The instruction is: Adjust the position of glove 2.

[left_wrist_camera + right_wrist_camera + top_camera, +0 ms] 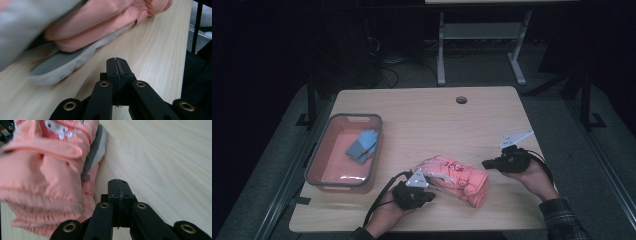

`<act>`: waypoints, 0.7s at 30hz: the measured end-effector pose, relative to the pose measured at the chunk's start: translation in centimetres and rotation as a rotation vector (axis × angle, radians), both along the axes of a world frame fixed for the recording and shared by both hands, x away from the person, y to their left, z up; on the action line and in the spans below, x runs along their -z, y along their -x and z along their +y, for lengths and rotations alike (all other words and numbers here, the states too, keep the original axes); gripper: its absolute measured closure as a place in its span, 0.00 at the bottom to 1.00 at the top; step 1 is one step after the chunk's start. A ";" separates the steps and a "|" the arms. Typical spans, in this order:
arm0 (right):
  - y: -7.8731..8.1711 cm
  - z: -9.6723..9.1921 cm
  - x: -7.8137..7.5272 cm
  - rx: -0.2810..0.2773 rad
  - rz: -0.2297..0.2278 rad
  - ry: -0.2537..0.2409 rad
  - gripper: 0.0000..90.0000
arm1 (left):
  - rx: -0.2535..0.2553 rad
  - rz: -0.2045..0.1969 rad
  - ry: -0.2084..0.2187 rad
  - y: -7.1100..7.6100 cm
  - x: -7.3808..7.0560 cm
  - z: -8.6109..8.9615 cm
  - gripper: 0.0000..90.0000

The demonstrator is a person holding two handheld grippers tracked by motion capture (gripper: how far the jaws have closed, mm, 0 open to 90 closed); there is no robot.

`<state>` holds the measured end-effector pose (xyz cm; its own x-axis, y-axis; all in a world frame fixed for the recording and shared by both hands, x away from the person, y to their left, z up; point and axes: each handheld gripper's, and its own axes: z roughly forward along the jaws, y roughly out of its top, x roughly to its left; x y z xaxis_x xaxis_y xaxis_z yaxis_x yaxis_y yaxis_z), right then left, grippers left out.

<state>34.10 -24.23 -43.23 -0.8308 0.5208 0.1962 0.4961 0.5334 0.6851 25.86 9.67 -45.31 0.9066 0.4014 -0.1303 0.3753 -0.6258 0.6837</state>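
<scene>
A padded pink glove (457, 179) with grey palm patches lies near the table's front middle. My left gripper (432, 196) sits just left of it, low over the wood, jaws pressed together with nothing between them. In the left gripper view the glove (100, 22) lies just beyond the shut tips (116, 60), apart from them. My right gripper (485, 163) is shut too and empty, close to the glove's right end. The right gripper view has the glove (45, 170) to the left of the closed tips (118, 181), with a small cartoon print on it.
A pink bin with a grey rim (323, 150) stands at the table's left and holds a blue glove (362, 146). A round cable hole (461, 99) sits near the far edge. Behind the table stand a white desk frame (441, 50) and cables on the floor.
</scene>
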 end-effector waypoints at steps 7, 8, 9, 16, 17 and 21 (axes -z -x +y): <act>0.5 0.0 1.4 -0.008 0.023 0.040 1.00 | 0.017 0.000 -0.020 -0.3 0.6 -2.2 0.99; 0.5 0.0 1.4 -0.008 0.023 0.040 1.00 | 0.017 0.000 -0.020 -0.3 0.6 -2.2 0.99; 0.5 0.1 1.5 -0.009 0.025 0.047 1.00 | 0.007 -0.005 -0.018 -0.4 0.7 -2.4 0.99; 0.8 0.8 1.8 -0.040 0.033 0.053 1.00 | -0.029 -0.004 -0.035 -1.8 0.7 -1.8 0.99; 0.9 1.0 1.8 -0.039 0.036 0.050 1.00 | -0.029 -0.004 -0.035 -1.8 0.7 -1.8 0.99; 1.5 1.3 1.9 -0.055 0.035 0.049 1.00 | -0.051 -0.009 -0.032 -2.5 0.6 -1.5 0.99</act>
